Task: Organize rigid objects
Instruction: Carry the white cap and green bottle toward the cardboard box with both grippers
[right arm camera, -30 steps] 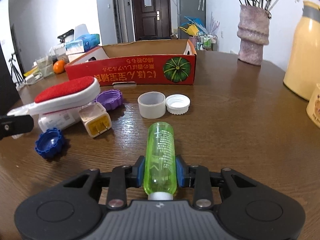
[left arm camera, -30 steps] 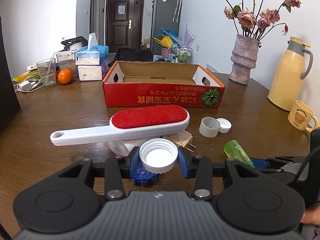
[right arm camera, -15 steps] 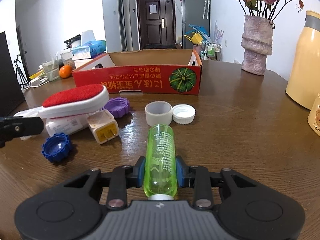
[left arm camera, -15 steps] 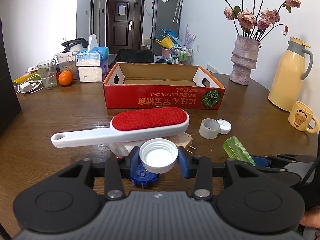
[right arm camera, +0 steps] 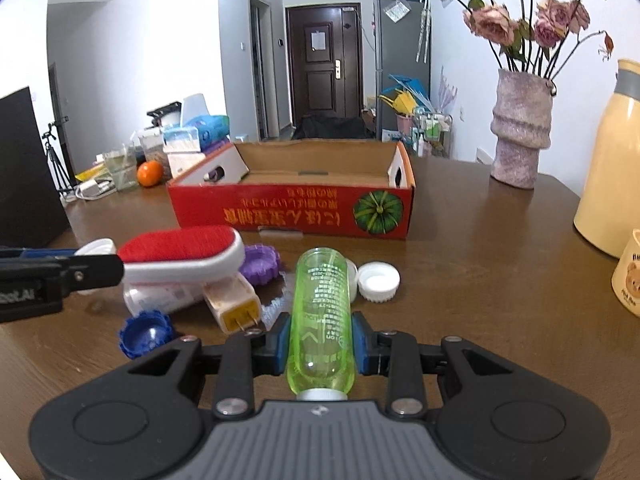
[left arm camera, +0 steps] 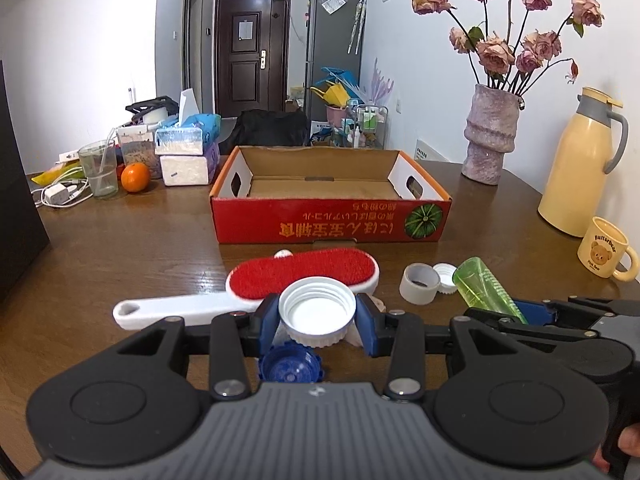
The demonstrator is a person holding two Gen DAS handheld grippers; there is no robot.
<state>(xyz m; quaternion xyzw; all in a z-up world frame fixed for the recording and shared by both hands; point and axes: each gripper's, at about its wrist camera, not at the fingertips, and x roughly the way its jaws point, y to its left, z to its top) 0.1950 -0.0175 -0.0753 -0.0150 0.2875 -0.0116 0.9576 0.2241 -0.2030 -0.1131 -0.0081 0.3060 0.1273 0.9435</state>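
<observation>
- White plastic first: my left gripper [left arm camera: 317,317] is closed on a white cap [left arm camera: 317,309], the two blue pads pressing its ribbed sides, open side up. It hangs above a blue cap [left arm camera: 289,366] on the table [left arm camera: 120,248], in front of the brush [left arm camera: 302,273].
- The brush, with a red pad and a white handle, lies on top of a white item and a plug [right arm camera: 236,307]; a purple cap [right arm camera: 261,263] is just beside them.
- Behind stands the red box [left arm camera: 332,222], open and empty as far as I can see. I judge it is where both things must go.
- My right gripper [right arm camera: 320,340] is closed on a green bottle [right arm camera: 321,312], which lies along the fingers with its bottom pointing forward, lifted off the table.
- To do this step well, I would carry both items over the near wall of the box, keep the grip firm, and open only when low inside, so that the cap does not roll and the bottle does not bounce.
- Writing: the box front has upside-down Japanese print beside a pumpkin picture. The bottle has small print that I cannot read. The mug [left arm camera: 606,254] at the far right says "Butterbear".
</observation>
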